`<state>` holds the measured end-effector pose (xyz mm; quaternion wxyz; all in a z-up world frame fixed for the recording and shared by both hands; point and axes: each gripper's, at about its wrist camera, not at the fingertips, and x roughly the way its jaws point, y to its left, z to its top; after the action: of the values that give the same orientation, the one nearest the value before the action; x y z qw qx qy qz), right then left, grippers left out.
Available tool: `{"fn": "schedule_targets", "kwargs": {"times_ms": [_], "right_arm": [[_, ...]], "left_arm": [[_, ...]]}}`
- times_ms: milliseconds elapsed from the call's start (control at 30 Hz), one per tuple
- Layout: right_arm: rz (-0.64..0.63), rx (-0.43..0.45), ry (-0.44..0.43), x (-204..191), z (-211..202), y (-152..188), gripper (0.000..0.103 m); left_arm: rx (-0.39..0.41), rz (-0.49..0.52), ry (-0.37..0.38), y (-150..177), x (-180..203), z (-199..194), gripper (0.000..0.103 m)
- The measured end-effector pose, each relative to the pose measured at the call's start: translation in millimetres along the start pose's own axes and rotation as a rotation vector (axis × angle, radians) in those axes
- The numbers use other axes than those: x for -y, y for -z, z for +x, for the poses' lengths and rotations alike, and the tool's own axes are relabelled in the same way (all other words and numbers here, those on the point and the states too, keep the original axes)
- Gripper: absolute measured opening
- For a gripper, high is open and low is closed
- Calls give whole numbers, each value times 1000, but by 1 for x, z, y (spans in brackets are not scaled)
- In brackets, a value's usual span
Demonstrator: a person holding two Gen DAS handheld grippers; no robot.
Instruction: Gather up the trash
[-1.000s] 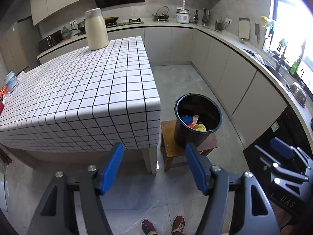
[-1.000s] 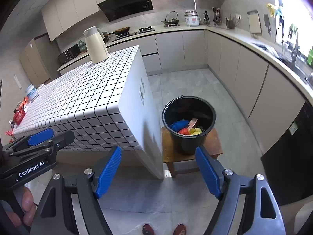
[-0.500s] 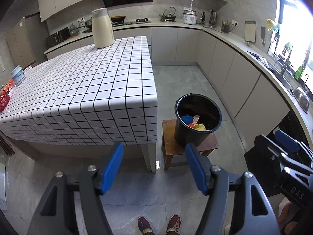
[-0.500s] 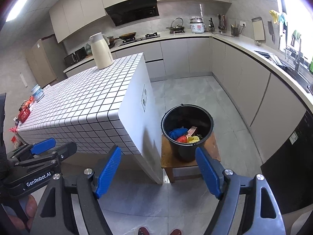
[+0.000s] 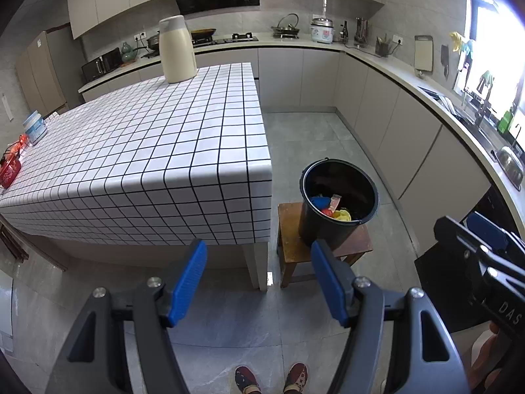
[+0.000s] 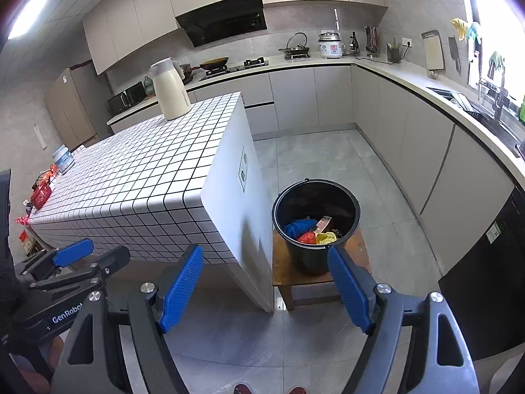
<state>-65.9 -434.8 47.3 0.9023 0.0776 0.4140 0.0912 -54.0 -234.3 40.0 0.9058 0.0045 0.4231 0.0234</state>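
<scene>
Both the left tool (image 5: 259, 282) and right tool (image 6: 265, 289) are held spread and empty. Colourful crumpled trash (image 6: 313, 231) is seen inside the round black plastic bucket (image 6: 315, 229), set on a small wooden stool (image 6: 282, 272) beside the white-tiled counter (image 5: 147, 151).

Bucket (image 6: 315, 256): black, round, upright, open-topped, set on a wooden stool beside the tiled table's end.
Trash (image 6: 310, 231): blue, red, yellow and pink pieces were piled inside it.

Ahead of your grippers, a white tiled table (image 5: 157, 151) holds a cream jug (image 5: 177, 49). A black bucket (image 6: 315, 256) sits on a wooden stool (image 6: 282, 272).
</scene>
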Motion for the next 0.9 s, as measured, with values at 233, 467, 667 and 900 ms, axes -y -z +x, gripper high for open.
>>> {"fn": "schedule_targets", "kwargs": {"times_ms": [233, 467, 667, 900], "right_arm": [[-10, -6, -7, -6, 4, 0, 80], [-15, -5, -7, -11, 6, -1, 80], [-18, -7, -6, -16, 7, 0, 80], [-14, -6, 1, -19, 6, 0, 80]], "left_arm": [[-5, -15, 4, -1, -6, 1, 68], [-9, -13, -1, 0, -9, 1, 68], [-6, -11, -5, 0, -12, 2, 68], [-8, -2, -8, 1, -13, 2, 68]]}}
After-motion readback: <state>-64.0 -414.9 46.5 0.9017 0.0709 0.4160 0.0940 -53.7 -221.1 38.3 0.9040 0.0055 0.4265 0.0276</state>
